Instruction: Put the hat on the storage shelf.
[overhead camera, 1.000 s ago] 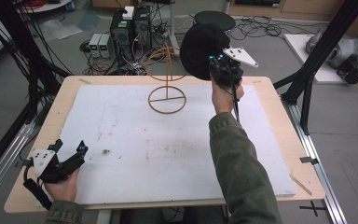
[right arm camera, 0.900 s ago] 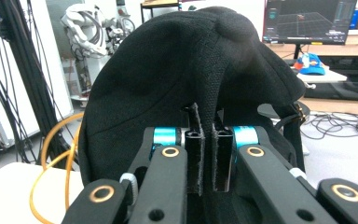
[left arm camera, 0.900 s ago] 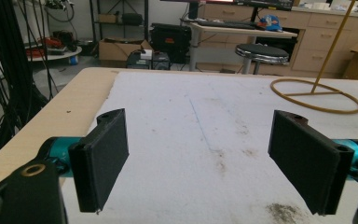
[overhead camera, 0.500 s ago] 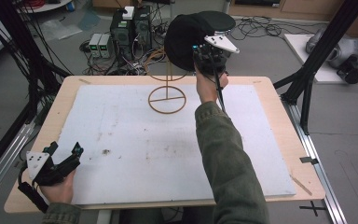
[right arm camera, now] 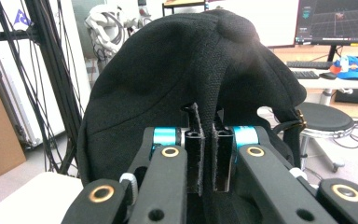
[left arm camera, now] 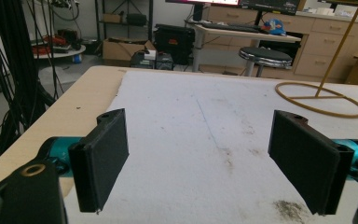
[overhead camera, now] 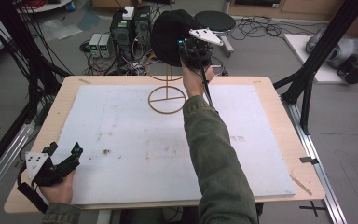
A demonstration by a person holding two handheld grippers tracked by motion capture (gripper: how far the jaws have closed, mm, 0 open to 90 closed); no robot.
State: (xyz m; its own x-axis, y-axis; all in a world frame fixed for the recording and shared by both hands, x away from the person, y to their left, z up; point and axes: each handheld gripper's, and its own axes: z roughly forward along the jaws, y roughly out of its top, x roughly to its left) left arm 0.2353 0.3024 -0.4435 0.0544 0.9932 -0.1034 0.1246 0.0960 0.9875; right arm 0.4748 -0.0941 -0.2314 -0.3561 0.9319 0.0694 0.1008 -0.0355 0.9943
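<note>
Black cap (overhead camera: pixel 170 35) pinched in the right gripper (overhead camera: pixel 195 46), held high over the far edge of the table (overhead camera: pixel 279 116), just above the wire hat stand (overhead camera: pixel 167 95). Seen from the right gripper view: both pads (right arm camera: pixel 195 149) drawn close together on a fold of the cap's (right arm camera: pixel 177 79) dark fabric, only a narrow slit between them, crown bulging up and away from the jaws. Ring base of the stand resting on the white sheet (overhead camera: pixel 135 154) near the table's far side, upright rod rising toward the cap; whether fabric touches the stand's top ring cannot be told. Left gripper (overhead camera: pixel 51 163) low at the near left corner, jaws spread wide, nothing between the pads (left arm camera: pixel 100 158), stained white sheet (left arm camera: pixel 200 140) and the stand's base ring (left arm camera: pixel 321 98) visible beyond them
</note>
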